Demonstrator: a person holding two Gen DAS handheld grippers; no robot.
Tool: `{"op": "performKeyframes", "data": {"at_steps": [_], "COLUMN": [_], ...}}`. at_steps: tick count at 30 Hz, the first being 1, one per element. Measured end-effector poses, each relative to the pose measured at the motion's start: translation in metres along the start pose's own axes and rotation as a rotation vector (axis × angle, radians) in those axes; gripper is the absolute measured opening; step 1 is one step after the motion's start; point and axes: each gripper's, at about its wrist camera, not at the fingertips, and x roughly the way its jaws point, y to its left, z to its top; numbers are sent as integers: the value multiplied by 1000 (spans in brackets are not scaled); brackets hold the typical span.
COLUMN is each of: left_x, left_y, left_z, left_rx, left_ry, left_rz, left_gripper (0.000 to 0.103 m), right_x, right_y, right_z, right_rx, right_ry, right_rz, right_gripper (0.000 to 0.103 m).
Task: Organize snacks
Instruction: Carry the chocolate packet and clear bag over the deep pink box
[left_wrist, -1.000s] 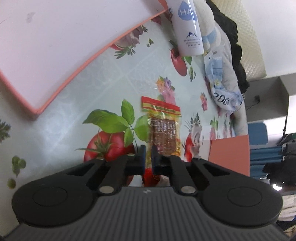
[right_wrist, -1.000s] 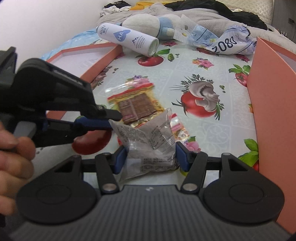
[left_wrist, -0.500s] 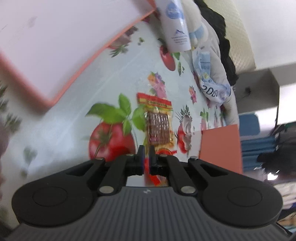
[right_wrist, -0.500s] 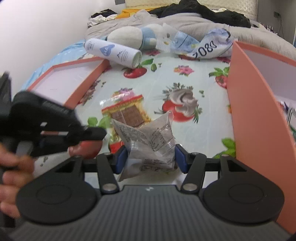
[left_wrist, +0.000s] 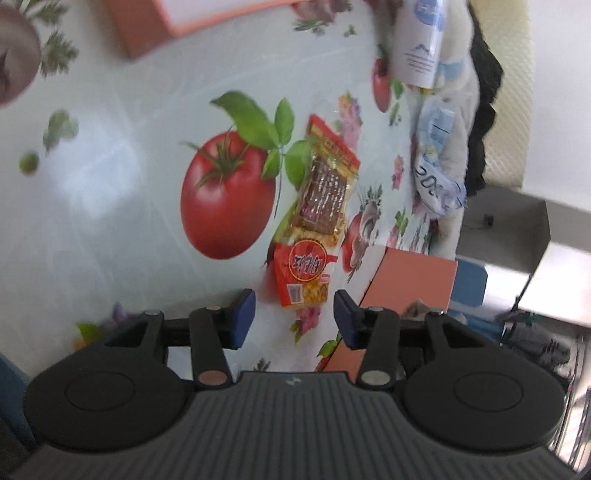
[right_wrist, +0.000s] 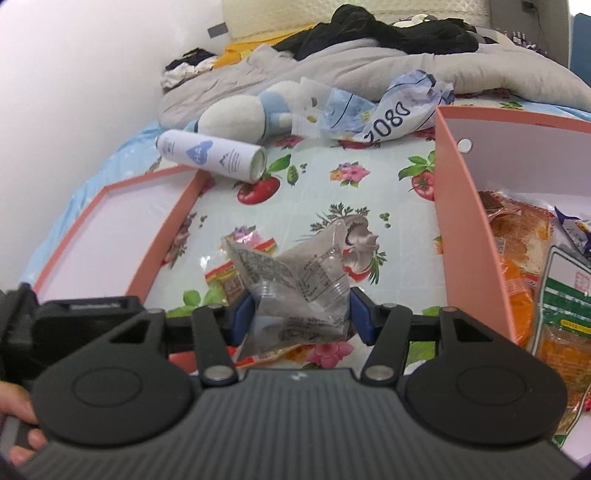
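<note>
— What differs from a second ago on your left?

— My left gripper (left_wrist: 293, 317) was pinched shut on the edge of a red packet (left_wrist: 303, 275); its jaws have just been opening and now stand apart with nothing pressed between them. The red packet lies on the tomato-print cloth (left_wrist: 110, 192) just ahead of the pads, touching the lower end of the brown snack pack (left_wrist: 325, 192). The view has also rolled: the tomato now sits upright in it, and the pink lid (left_wrist: 155, 33) has slid to the top edge.

— And your right?

— My right gripper (right_wrist: 301, 314) keeps its hold on the clear bag (right_wrist: 299, 291), both blue pads pressing its sides. It has come up: the pink box (right_wrist: 476, 236) to the right now shows its inside, with orange and green packs lying in it. The bag hangs over the cloth, left of the box wall.

— Anything else?

— The white can (right_wrist: 212, 155) lies where it did, by the lid's far corner.
</note>
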Motion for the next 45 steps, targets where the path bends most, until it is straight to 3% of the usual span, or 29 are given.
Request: {"op": "performKeyframes", "data": {"at_steps": [14, 23, 27, 34, 40, 45], "left_x": [13, 25, 29, 15, -13, -24], "left_y": [-15, -10, -16, -54, -108, -156], "left_z": [-11, -11, -7, -5, -17, -31], "left_rx": [-103, -61, 21, 287, 508, 657], "left_ry": [-81, -120, -145, -204, -235, -196], "left_rz": [72, 65, 69, 118, 76, 46], "left_gripper": [45, 11, 2, 0, 0, 0], "right_x": [-20, -28, -33, -42, -54, -60], "right_y": [-6, -7, -4, -7, -18, -31], "right_z": [-1, -5, -10, -7, 9, 24], "right_rx": [34, 39, 21, 6, 10, 28], "right_ry": [-25, -22, -21, -32, -70, -91], "right_rz": [7, 16, 13, -2, -27, -50], "right_gripper": [58, 58, 58, 58, 58, 58]}}
